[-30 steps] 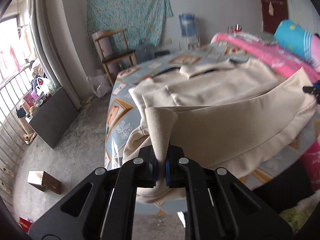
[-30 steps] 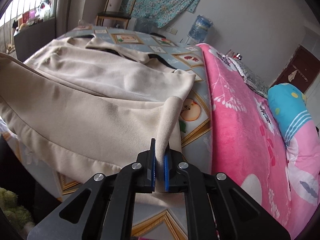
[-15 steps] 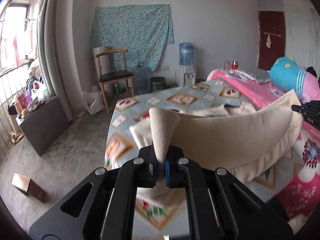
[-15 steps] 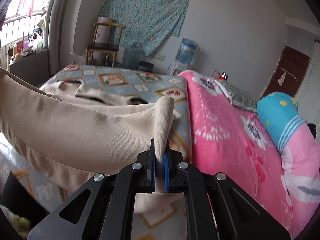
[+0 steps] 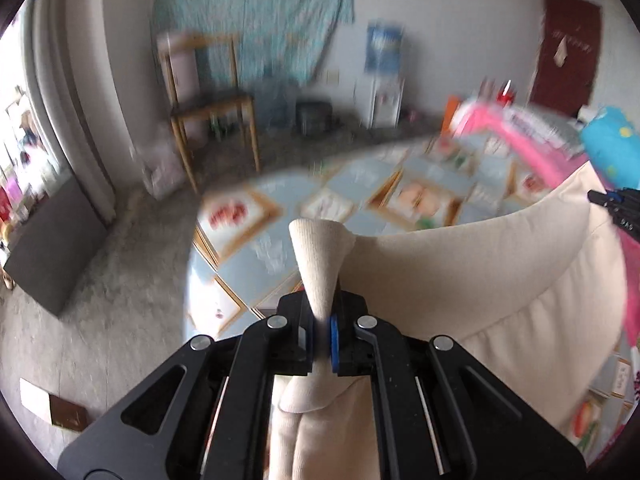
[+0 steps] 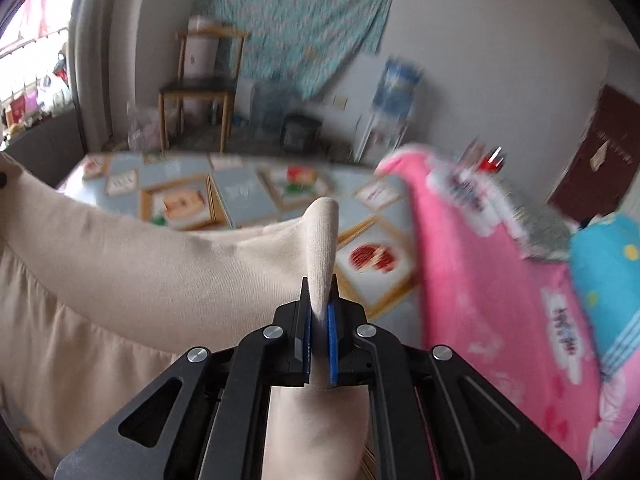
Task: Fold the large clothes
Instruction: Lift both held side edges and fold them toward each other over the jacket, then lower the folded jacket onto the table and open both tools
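Left wrist: left tool [image 5: 322, 334] clamped on garment [image 5: 460, 280] corner — cloth lifted over bed [image 5: 360, 184]. Keep both corners level, edge taut. Background blurred.
Right wrist: right tool [image 6: 319, 334] pinches other corner [image 6: 322, 248] — garment's lower part cut off, landing spot unclear.

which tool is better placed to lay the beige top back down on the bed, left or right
Neither alone, probably. The left tool and right tool each pinch one end of the beige top, stretched between them above the bed.
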Demonstrator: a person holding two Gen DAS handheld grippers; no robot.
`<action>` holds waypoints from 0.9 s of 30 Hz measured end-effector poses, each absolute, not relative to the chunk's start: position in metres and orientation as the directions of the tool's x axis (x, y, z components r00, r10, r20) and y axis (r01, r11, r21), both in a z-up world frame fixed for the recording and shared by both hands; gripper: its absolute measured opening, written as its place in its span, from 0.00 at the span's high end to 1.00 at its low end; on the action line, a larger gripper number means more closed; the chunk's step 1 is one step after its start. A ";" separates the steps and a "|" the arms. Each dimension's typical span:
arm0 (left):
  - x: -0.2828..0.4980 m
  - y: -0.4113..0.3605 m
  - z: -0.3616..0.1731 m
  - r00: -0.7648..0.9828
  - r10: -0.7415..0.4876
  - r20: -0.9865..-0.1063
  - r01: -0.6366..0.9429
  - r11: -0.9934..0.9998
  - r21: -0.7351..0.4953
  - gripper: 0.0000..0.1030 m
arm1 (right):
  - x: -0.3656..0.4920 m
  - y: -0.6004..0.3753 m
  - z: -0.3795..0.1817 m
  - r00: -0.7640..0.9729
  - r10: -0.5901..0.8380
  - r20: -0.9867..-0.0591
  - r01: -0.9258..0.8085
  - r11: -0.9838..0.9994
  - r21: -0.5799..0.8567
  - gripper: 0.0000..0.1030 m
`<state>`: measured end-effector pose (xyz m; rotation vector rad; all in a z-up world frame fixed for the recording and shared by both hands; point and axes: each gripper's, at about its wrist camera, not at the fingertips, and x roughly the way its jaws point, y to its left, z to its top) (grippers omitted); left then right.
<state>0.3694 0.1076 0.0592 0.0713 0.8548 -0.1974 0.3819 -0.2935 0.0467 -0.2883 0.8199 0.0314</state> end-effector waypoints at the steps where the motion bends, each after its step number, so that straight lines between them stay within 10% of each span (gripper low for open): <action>1: 0.385 0.108 0.035 0.586 -0.143 -0.797 0.189 0.981 -0.038 0.95 | 0.394 -0.295 0.032 0.651 -0.087 -0.754 -0.143 0.962 -0.234 0.94; 9: 0.402 0.139 -0.001 0.536 -0.132 -0.834 0.110 0.990 -0.086 0.76 | 0.409 -0.328 0.000 0.599 -0.202 -0.775 -0.039 0.959 -0.280 0.60; 17: 0.326 0.142 0.043 0.573 -0.267 -0.774 0.276 0.953 -0.125 0.78 | 0.306 -0.332 0.065 0.711 -0.033 -0.703 -0.116 0.980 -0.164 0.60; 27: 0.238 0.149 -0.017 0.535 -0.189 -0.823 0.195 0.976 -0.097 0.76 | 0.234 -0.371 -0.025 0.503 0.257 -0.825 -0.080 0.964 0.252 0.79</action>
